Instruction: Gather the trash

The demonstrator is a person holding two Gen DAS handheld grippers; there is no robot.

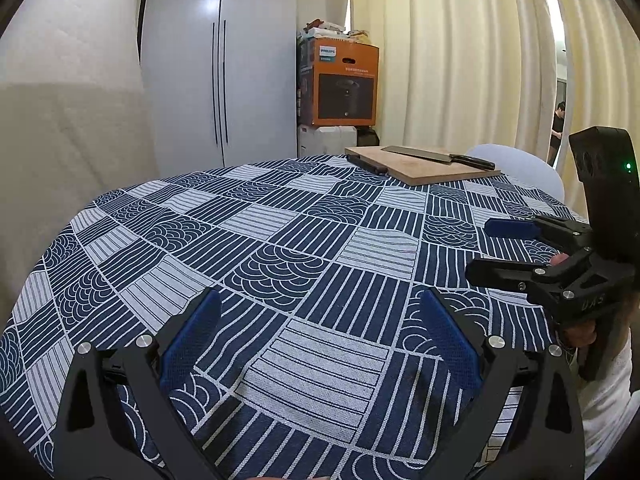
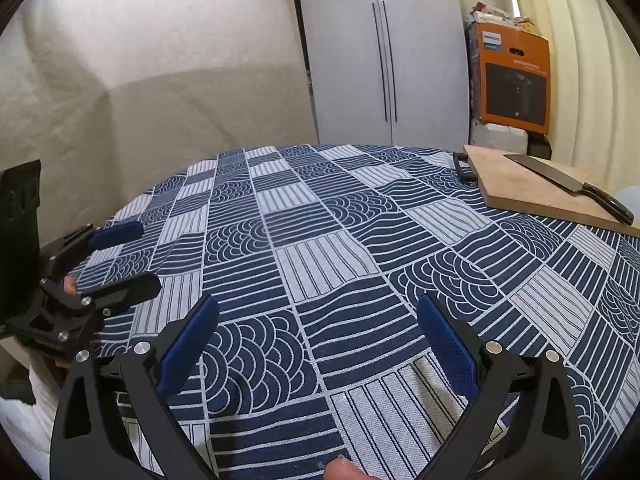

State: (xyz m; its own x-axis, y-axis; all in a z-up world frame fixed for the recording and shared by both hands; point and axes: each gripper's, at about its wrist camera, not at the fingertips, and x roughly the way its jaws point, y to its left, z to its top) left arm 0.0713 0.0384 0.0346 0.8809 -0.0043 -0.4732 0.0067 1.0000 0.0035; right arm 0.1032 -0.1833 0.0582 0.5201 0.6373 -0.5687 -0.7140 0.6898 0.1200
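Observation:
No trash shows in either view. My left gripper (image 1: 320, 304) is open and empty, low over the blue and white patterned tablecloth (image 1: 280, 232). It also shows at the left edge of the right wrist view (image 2: 140, 256), jaws apart. My right gripper (image 2: 318, 308) is open and empty over the same cloth (image 2: 320, 220). It shows at the right edge of the left wrist view (image 1: 478, 248), jaws apart.
A wooden cutting board (image 1: 420, 164) with a cleaver (image 1: 436, 155) lies at the table's far right; both also show in the right wrist view (image 2: 524, 192) (image 2: 568, 184). A black tool (image 1: 366, 163) lies beside the board. Behind stand a wardrobe (image 1: 220, 80), an orange box (image 1: 344, 84) and curtains (image 1: 460, 60).

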